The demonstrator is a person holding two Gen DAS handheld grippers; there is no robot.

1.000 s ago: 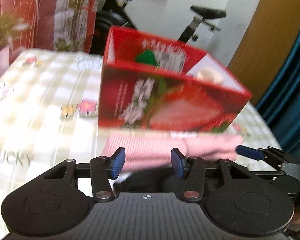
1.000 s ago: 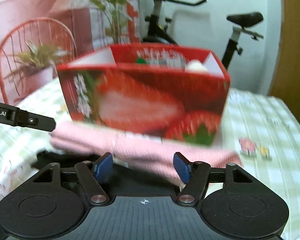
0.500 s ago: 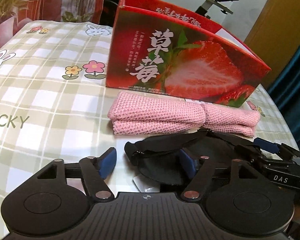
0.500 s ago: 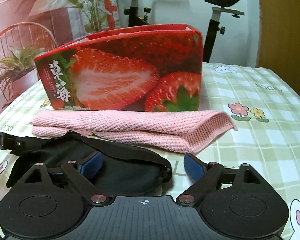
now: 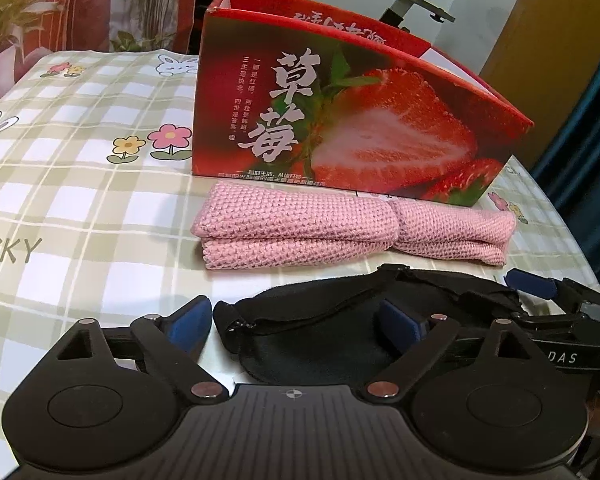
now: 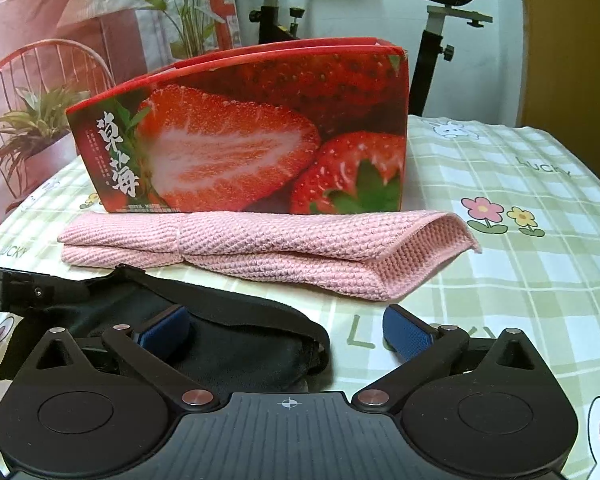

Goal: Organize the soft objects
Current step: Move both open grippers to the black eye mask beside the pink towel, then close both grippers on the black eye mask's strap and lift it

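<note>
A black eye mask (image 5: 320, 332) lies flat on the tablecloth, its left end between the open fingers of my left gripper (image 5: 296, 322). My right gripper (image 6: 286, 326) is open low over the mask's right end (image 6: 236, 344). A folded pink knitted cloth (image 5: 340, 228) lies just beyond the mask, in front of a red strawberry box (image 5: 360, 120). The cloth (image 6: 260, 248) and the box (image 6: 252, 140) also show in the right wrist view. The right gripper's fingers (image 5: 532, 284) show at the right of the left wrist view.
The table carries a checked cloth with flowers and rabbits (image 5: 80, 168). An exercise bike (image 6: 440, 20), a red wire chair with a plant (image 6: 28, 120) and a curtain stand behind the table. A blue curtain (image 5: 596, 160) hangs at the right.
Both grippers have come down from in front of the box to table level and opened wider. The black eye mask now lies between their fingers.
</note>
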